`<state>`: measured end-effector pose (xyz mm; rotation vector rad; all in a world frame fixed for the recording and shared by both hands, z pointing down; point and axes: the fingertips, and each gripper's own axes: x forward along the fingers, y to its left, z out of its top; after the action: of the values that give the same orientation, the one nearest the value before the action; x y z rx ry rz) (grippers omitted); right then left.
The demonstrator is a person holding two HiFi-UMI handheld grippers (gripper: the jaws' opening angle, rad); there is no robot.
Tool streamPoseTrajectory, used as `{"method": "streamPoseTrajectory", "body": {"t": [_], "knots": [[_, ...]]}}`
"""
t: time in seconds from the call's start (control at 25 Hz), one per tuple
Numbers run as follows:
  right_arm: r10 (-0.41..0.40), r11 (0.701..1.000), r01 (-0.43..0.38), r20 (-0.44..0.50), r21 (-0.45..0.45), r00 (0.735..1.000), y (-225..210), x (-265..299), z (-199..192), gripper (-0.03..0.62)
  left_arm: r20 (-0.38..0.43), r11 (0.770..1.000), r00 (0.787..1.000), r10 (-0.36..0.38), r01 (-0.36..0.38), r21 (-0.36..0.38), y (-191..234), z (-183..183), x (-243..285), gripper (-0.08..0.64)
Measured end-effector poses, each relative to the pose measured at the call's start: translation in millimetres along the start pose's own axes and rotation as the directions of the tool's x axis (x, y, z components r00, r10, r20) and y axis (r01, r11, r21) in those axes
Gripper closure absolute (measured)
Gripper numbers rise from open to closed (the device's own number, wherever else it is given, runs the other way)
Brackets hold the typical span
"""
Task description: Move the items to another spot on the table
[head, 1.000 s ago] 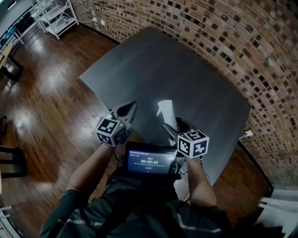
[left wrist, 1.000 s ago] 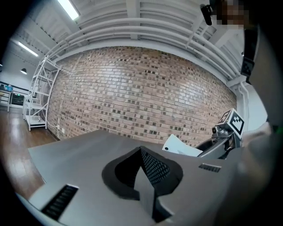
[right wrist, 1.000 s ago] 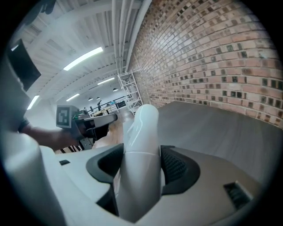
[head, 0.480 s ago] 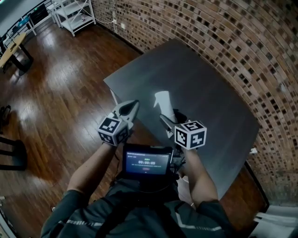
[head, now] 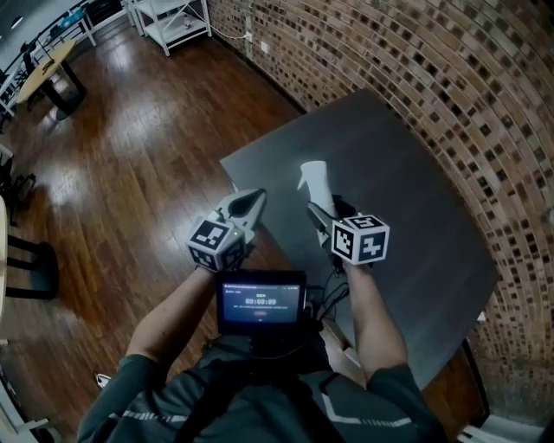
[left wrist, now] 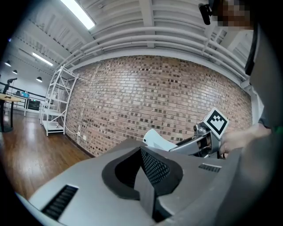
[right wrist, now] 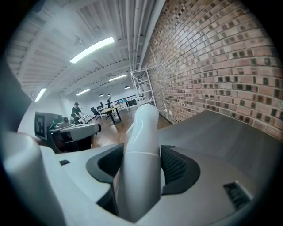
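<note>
A white, smooth bottle-shaped item [head: 312,176] sticks up out of my right gripper [head: 323,218] above the near corner of the dark grey table [head: 415,199]. In the right gripper view the white item [right wrist: 141,145] fills the gap and both black pads [right wrist: 176,165] press on its sides. My left gripper [head: 252,202] hovers beside it, over the table's left edge, shut with nothing in it. From the left gripper view its pads [left wrist: 152,167] meet, and the white item [left wrist: 154,139] and the right gripper [left wrist: 201,142] show beyond them.
A curved brick wall [head: 450,78] runs behind the table. Wooden floor [head: 130,156] lies to the left, with a white shelf rack [head: 169,16], a desk [head: 48,73] and a dark chair [head: 26,268]. A small screen [head: 260,303] hangs at the person's chest.
The head view has swung: the table has slid right and more floor shows at the left. Both grippers keep their posture, and the white item stays in the right one.
</note>
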<state>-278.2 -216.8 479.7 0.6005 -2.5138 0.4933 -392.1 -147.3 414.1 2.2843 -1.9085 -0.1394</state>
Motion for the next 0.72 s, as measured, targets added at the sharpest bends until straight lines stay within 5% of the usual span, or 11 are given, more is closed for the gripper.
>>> {"method": "streamPoseTrajectory", "body": {"t": [0.28,0.72], "knots": [[-0.002,1.000,0.002,-0.028,0.025,1.000,-41,59,23,0.319,-0.033,0.999,0.999,0.035,-0.035,-0.011,52,1,47,0.566],[-0.032,0.995,0.041,-0.099,0.096,0.995,-89,110,31,0.319,-0.089,0.999,0.996,-0.010,0.007,-0.040,89,-10,114,0.566]]}}
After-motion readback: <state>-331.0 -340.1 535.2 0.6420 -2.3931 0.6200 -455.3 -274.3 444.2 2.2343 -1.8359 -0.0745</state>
